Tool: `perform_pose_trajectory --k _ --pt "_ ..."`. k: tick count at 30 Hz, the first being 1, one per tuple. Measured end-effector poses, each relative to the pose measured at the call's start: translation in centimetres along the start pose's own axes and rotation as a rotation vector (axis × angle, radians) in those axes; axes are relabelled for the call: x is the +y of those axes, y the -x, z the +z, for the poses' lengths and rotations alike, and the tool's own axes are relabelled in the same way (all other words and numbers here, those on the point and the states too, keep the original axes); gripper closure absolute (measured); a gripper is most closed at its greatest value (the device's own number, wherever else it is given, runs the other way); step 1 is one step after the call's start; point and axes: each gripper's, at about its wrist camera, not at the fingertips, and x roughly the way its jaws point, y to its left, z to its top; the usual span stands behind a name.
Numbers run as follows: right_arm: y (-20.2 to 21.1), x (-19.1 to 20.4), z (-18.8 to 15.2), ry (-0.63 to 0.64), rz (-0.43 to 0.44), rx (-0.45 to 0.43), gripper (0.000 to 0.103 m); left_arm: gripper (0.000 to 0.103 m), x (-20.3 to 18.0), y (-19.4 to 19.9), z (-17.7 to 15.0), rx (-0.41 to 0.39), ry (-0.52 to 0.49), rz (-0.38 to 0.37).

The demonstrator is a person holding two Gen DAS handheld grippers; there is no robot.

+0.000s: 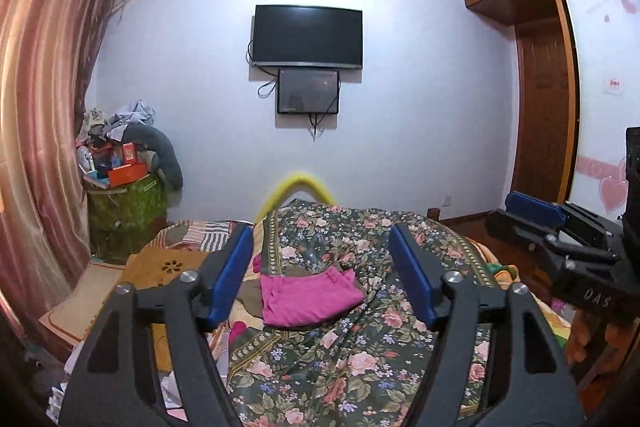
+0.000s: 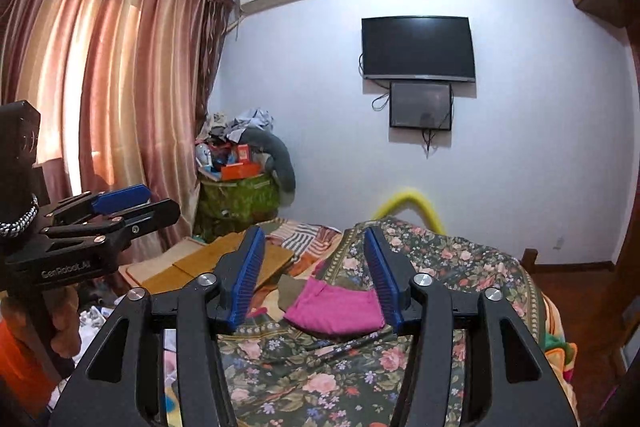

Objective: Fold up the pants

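Wardrobe (image 1: 532, 99) only from left claw (image 1: 322, 275)

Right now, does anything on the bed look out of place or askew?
Nothing odd. The pink pants lie folded in a compact bundle on the floral bedspread, and both grippers are open, clear of them.

1. Pants (image 1: 308, 301): solid magenta pink.
2. Bedspread (image 1: 340, 355): dark green with pink roses and small blue flowers.
3. Curtains (image 2: 120, 75): pinkish-brown stripes.
4. Left tool (image 1: 322, 275): black, blue pads (image 1: 412, 279).
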Motion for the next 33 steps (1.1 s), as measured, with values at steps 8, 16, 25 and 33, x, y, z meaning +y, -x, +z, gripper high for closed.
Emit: perform_pose_trajectory --k 8,16,25,33 --pt "1.2 0.7 -0.7 -0.041 -0.055 -0.02 0.0 0.0 -0.2 1.8 -1.5 -0.001 0.007 0.019" --pt "1.7 1.2 -0.9 -0.034 -0.083 -0.008 0.0 0.0 0.7 1.8 -2.5 0.009 0.05 0.031" --pt "1.9 1.4 -1.5 -0.03 -0.09 0.01 0.0 0.0 1.7 1.1 -2.5 0.021 0.085 0.048" --pt "2.1 1.3 -1.4 -0.036 -0.091 0.013 0.0 0.0 1.3 1.3 -2.5 0.016 0.065 0.047"
